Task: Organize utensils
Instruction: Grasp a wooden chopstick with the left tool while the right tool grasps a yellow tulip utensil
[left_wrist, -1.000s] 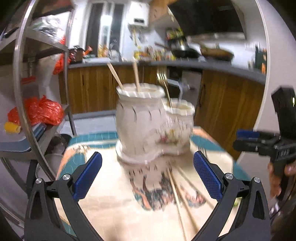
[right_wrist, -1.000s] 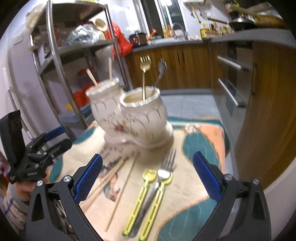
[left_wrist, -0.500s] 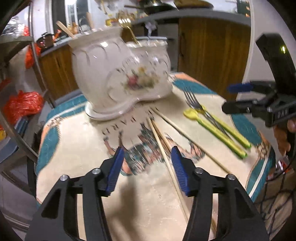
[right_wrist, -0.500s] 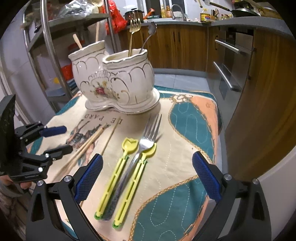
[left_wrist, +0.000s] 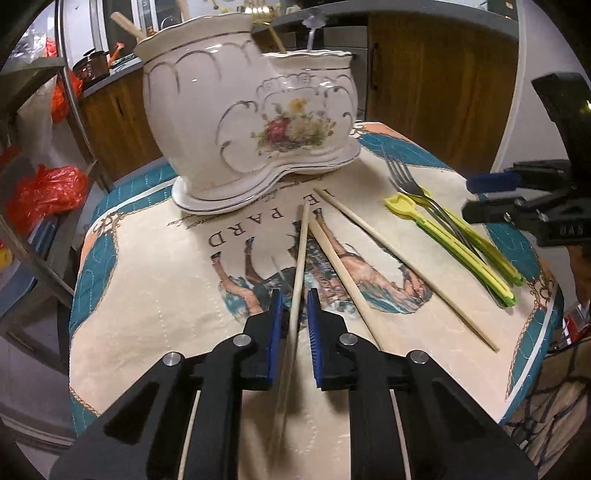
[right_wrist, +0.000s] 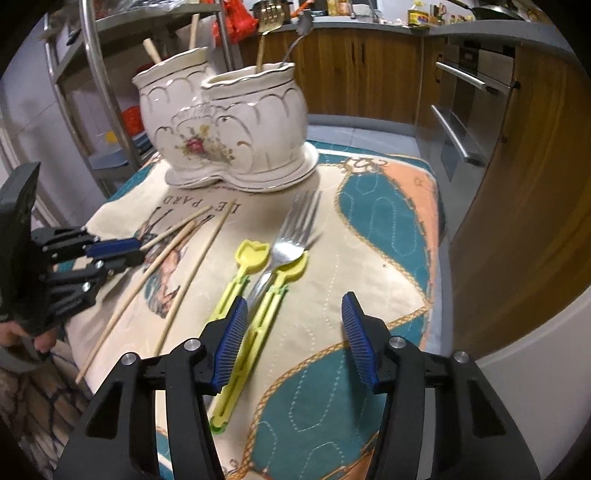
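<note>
A white double ceramic utensil holder (left_wrist: 243, 110) (right_wrist: 221, 122) stands at the far side of the table and holds chopsticks, a gold fork and a spoon. My left gripper (left_wrist: 294, 314) is nearly closed around one wooden chopstick (left_wrist: 301, 243) lying on the cloth; contact is unclear. Two more chopsticks (left_wrist: 399, 266) lie to its right. A steel fork (right_wrist: 291, 240) lies between two yellow-green utensils (right_wrist: 255, 280). My right gripper (right_wrist: 291, 332) is open and empty above their handles.
A patterned cloth (right_wrist: 369, 229) covers the small table. A metal shelf rack (left_wrist: 44, 129) stands to the left. Wooden cabinets and an oven (right_wrist: 465, 118) stand behind and to the right. The table edge lies close below both grippers.
Both grippers dropped toward the table. My left gripper's jaws narrowed from wide open to nearly closed around a chopstick. My right gripper's jaws narrowed a little and moved over the yellow utensils.
</note>
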